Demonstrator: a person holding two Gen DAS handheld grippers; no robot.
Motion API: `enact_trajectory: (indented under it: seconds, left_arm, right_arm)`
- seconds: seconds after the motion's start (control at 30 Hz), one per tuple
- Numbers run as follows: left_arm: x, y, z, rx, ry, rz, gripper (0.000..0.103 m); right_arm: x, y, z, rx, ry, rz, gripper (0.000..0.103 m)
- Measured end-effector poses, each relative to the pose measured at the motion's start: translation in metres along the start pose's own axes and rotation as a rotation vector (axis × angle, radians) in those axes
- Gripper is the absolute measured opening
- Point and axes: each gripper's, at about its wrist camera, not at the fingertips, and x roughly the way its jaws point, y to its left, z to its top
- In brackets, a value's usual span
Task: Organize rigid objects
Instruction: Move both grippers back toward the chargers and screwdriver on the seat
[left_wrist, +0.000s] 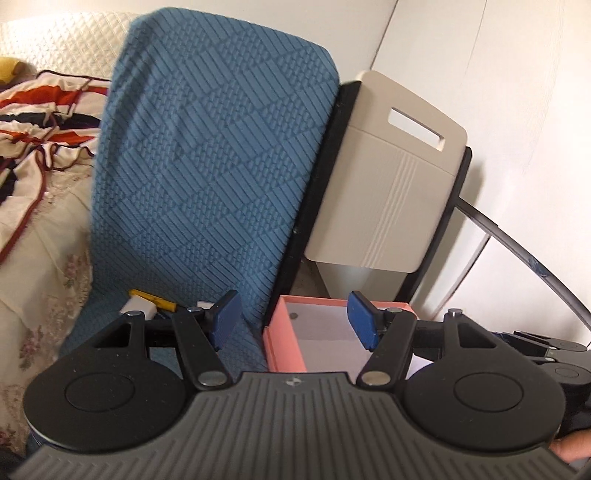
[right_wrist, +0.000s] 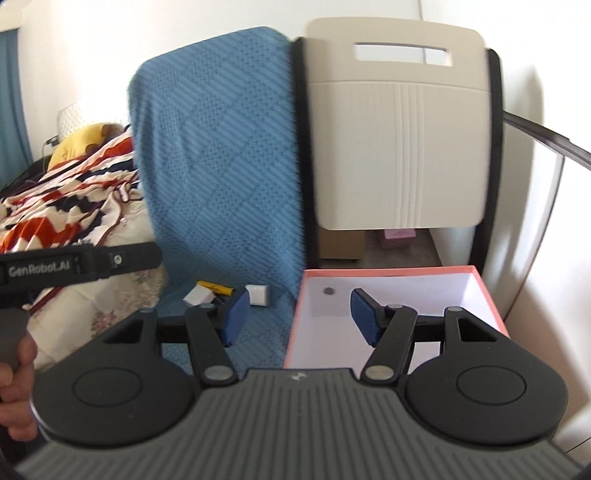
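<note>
A: Where are the pieces?
B: 3 small items lie on the blue cloth at 9 o'clock of the pink box.
A: Grippers?
B: Left gripper and right gripper both gape, holding nothing. Risk, I judge: snagging cloth.

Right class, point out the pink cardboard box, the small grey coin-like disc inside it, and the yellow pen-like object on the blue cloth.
Pink cardboard box (right_wrist: 384, 272): right wrist view, far rim.
Small grey disc (right_wrist: 329, 291): right wrist view, centre.
Yellow pen-like object (right_wrist: 216, 287): right wrist view, mid-body.
</note>
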Motion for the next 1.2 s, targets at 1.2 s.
enact_trajectory:
  seconds: [1.2]
  left_arm:
    - [0.005, 0.104, -0.105, -0.063, 0.093, 0.113, 0.069]
  right_arm:
    - [0.066, 0.091, -0.109, -0.024, 0.160, 0.089, 0.063]
